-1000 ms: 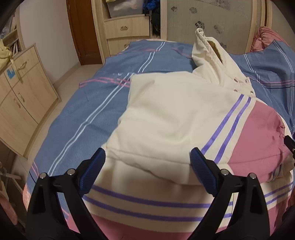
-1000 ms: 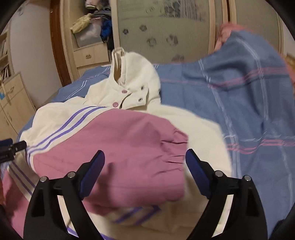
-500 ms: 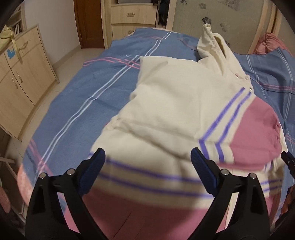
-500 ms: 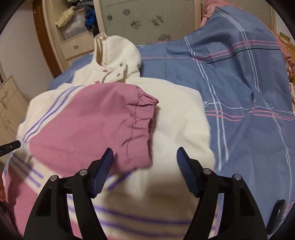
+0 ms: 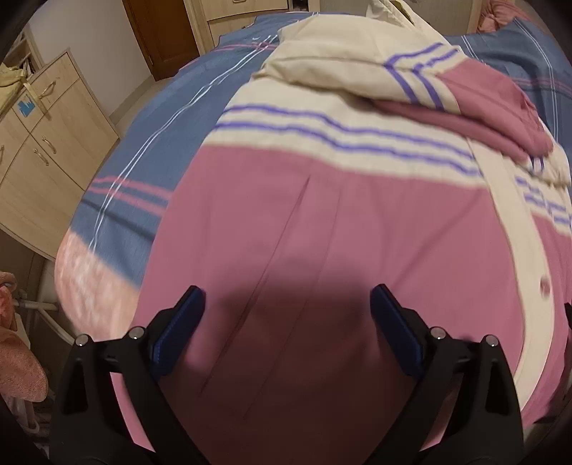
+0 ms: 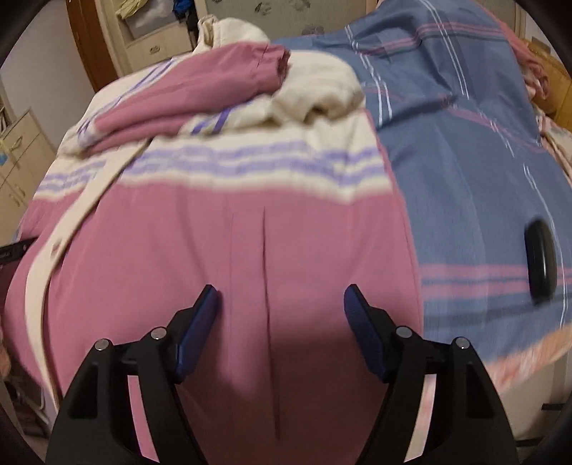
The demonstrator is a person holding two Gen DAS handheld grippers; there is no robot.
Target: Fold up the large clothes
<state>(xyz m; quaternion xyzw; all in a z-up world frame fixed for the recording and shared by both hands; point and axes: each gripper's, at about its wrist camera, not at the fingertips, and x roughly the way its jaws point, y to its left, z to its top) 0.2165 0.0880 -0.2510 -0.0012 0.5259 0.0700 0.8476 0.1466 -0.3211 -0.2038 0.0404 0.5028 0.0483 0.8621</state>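
Your left gripper [image 5: 286,314] hangs with its blue-padded fingers [image 5: 178,329] spread wide and nothing between them, low over the pink lower panel of the large cream, pink and purple-striped jacket [image 5: 321,221]. Your right gripper [image 6: 280,314] is likewise spread apart and empty, over the same pink panel just beside the jacket's right edge.

The jacket lies on the bed's blue cover with pink and white stripes [image 6: 464,161], its hem toward the near edge of the bed and its cream hood [image 6: 228,28] toward the far edge. Both sleeves are folded in across the chest; the pink cuffed sleeve [image 6: 200,93] lies on top, across the cream part. A cream button placket [image 5: 511,229] runs down the front with a pink snap on it.

A black oval object [image 6: 541,261] rests on the cover near the bed's right edge, well apart from the jacket. A light wooden cabinet [image 5: 43,150] stands off the bed's left edge; it bears a blue sticker [image 5: 26,107] whose markings are too small to read. No writing is legible on the jacket.
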